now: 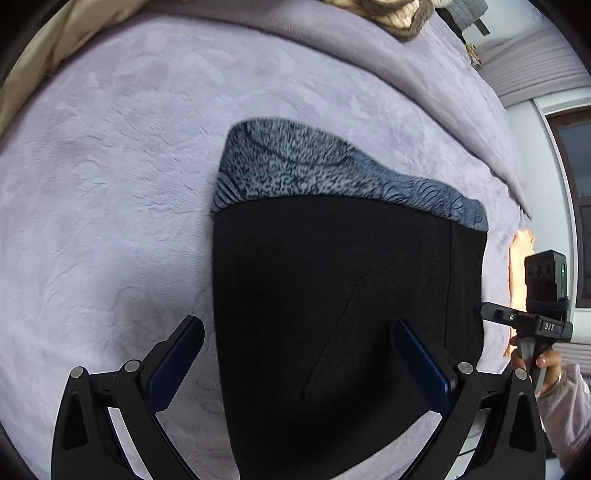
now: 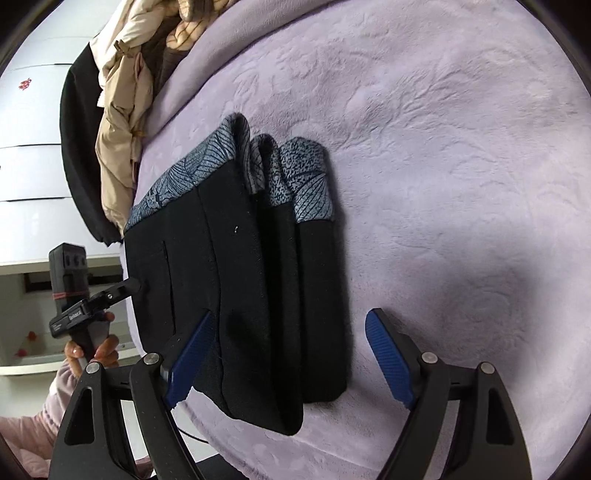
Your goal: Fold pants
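The black pants (image 1: 332, 302) with a blue-grey patterned lining lie folded in a stack on the lilac bed cover (image 1: 110, 184). In the right wrist view the pants (image 2: 240, 288) show several folded layers, patterned edge at the far end. My left gripper (image 1: 299, 350) is open, jaws wide, above the near left part of the stack, holding nothing. My right gripper (image 2: 290, 332) is open over the near end of the folded stack, empty. Each gripper shows in the other's view: the right gripper (image 1: 491, 314) at the stack's right edge, the left gripper (image 2: 135, 286) at its left edge.
A beige jacket and dark clothes (image 2: 118, 122) are piled at the bed's far left edge. White drawers (image 2: 33, 147) stand beyond. A striped garment (image 1: 391, 14) lies at the far end of the bed. A window (image 1: 576, 206) is at the right.
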Action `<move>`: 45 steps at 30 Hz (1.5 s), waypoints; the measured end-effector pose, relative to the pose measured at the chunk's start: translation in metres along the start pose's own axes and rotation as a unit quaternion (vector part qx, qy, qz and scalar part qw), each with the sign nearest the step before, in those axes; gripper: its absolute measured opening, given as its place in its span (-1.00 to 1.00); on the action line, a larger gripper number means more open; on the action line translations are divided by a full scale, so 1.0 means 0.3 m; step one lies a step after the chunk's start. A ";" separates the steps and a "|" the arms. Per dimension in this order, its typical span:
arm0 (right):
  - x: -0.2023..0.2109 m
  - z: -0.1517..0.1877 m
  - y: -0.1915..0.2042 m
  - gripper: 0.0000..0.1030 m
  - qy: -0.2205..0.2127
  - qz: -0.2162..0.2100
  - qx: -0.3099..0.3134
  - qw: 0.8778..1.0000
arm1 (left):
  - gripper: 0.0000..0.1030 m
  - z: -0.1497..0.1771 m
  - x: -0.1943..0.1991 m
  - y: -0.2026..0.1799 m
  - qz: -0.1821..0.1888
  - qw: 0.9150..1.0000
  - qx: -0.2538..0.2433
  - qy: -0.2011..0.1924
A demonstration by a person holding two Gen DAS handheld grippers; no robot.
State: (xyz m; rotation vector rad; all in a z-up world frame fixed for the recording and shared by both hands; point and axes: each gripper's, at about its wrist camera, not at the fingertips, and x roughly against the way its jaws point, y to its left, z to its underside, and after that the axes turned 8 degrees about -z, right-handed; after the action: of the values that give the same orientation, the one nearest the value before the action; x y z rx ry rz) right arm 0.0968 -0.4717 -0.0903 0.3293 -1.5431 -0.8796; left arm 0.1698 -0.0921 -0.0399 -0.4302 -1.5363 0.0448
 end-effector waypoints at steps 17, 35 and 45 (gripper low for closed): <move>-0.088 -0.050 -0.059 0.38 0.020 -0.078 -0.028 0.996 | 0.83 -0.006 -0.074 -0.012 0.040 0.999 0.028 -0.009; 0.073 0.213 0.152 -0.11 -0.011 -0.150 -0.036 0.988 | 0.23 0.225 0.303 -0.039 0.023 0.998 -0.021 -0.052; -0.101 0.344 0.079 0.00 0.003 -0.065 -0.053 0.996 | 0.68 0.343 0.098 0.101 -0.046 0.999 0.008 -0.002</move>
State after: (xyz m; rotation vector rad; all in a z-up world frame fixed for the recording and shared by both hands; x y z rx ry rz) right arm 0.0122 -0.4011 -0.0898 0.3590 -1.4763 -1.0569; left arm 0.0786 -0.0305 -0.0233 -0.3471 -1.5574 -0.0127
